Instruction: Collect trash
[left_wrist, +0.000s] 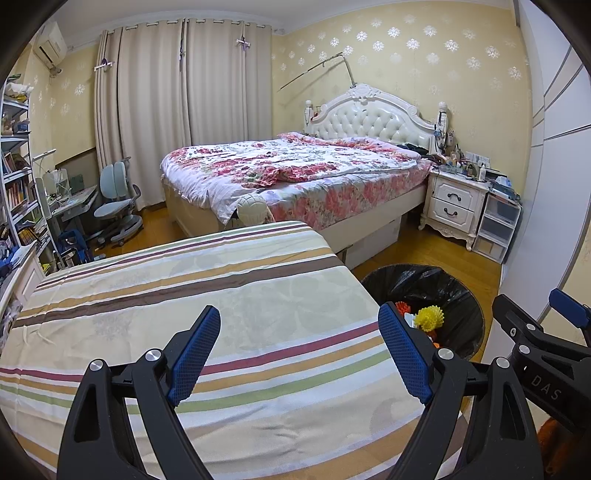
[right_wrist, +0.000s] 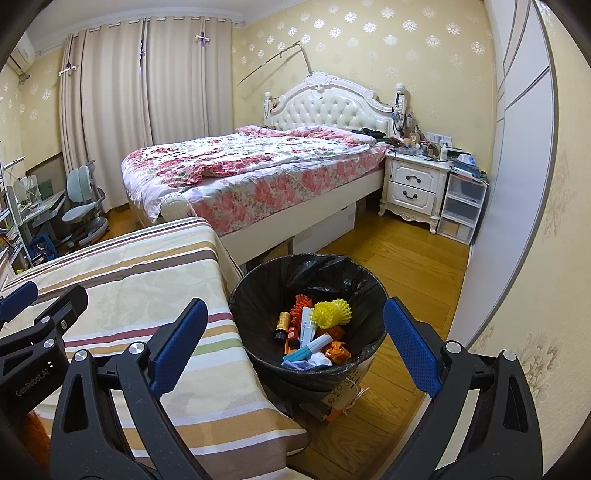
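— What did the room look like?

— It was a bedroom. A striped cloth covered the table, and nothing lay on it. Behind it stood a big bed with a flowery blanket, long curtains, and a white nightstand.

— Where was the trash?

— In the trash bin with the black bag, on the wood floor just beside the table. A spiky yellow ball sat on top.

— And the grippers?

— The left gripper and the right gripper were both wide open, holding nothing.
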